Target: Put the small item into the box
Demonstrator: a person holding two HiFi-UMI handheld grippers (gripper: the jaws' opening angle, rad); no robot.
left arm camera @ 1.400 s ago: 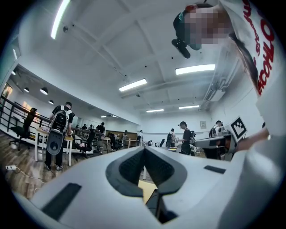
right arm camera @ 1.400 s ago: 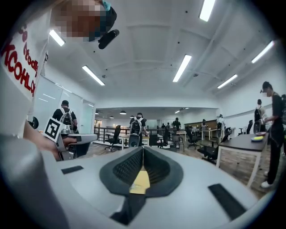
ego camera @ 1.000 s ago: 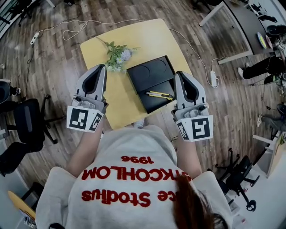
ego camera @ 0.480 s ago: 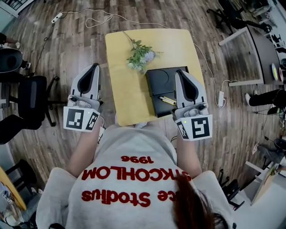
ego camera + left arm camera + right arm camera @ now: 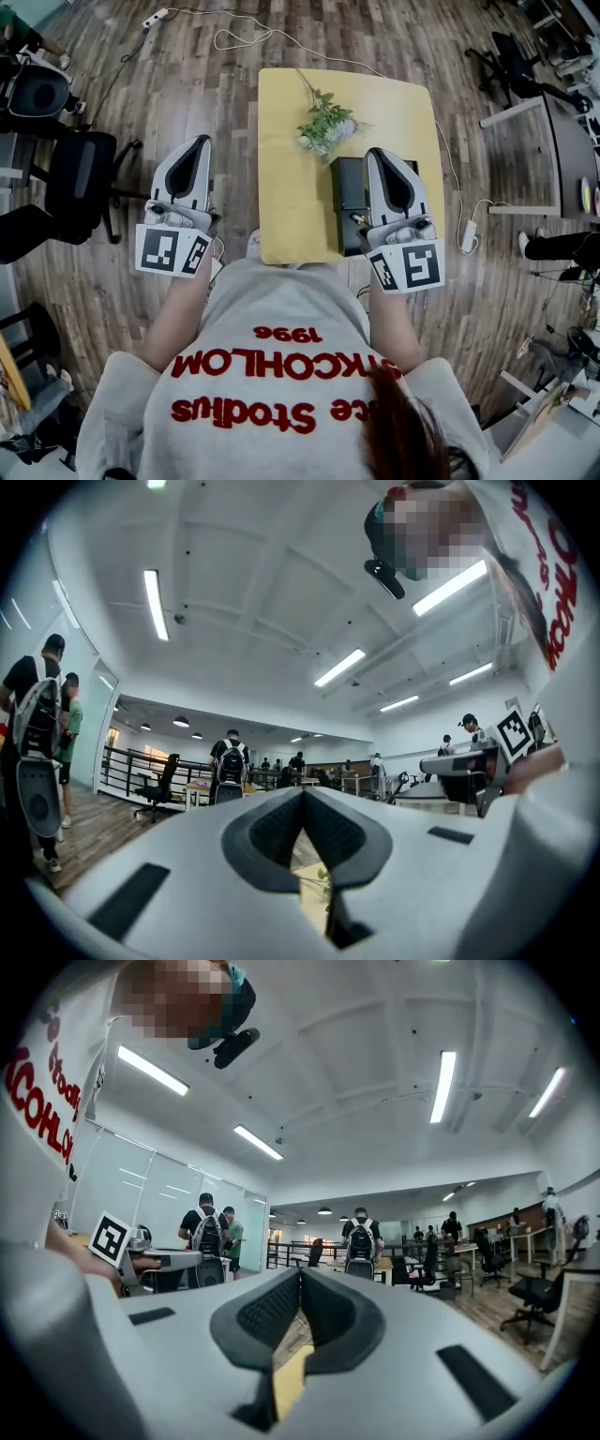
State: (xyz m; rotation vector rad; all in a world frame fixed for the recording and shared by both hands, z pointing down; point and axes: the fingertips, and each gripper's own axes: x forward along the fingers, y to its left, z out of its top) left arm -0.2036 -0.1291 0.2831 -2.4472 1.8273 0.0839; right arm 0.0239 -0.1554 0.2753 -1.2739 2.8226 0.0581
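A black box (image 5: 347, 192) lies open on the yellow table (image 5: 291, 150), on its near right part. Only a small yellow bit of the small item (image 5: 359, 221) shows at the box's near end, beside my right gripper. My right gripper (image 5: 378, 152) is shut and empty, held above the box and hiding most of it. My left gripper (image 5: 202, 141) is shut and empty, held over the floor left of the table. In the gripper views both point up into the room, left gripper (image 5: 303, 794) and right gripper (image 5: 300, 1274), each with its jaws meeting at the tip.
A green plant sprig (image 5: 325, 122) lies on the table just beyond the box. Black office chairs (image 5: 66, 178) stand at the left. A cable (image 5: 244, 37) runs over the wooden floor beyond the table, and a power strip (image 5: 469, 236) lies at the right. Several people stand far off.
The head view has swung left, so the table and box have slid right in it. The right gripper now covers most of the box and the yellow item. Both grippers stayed shut.
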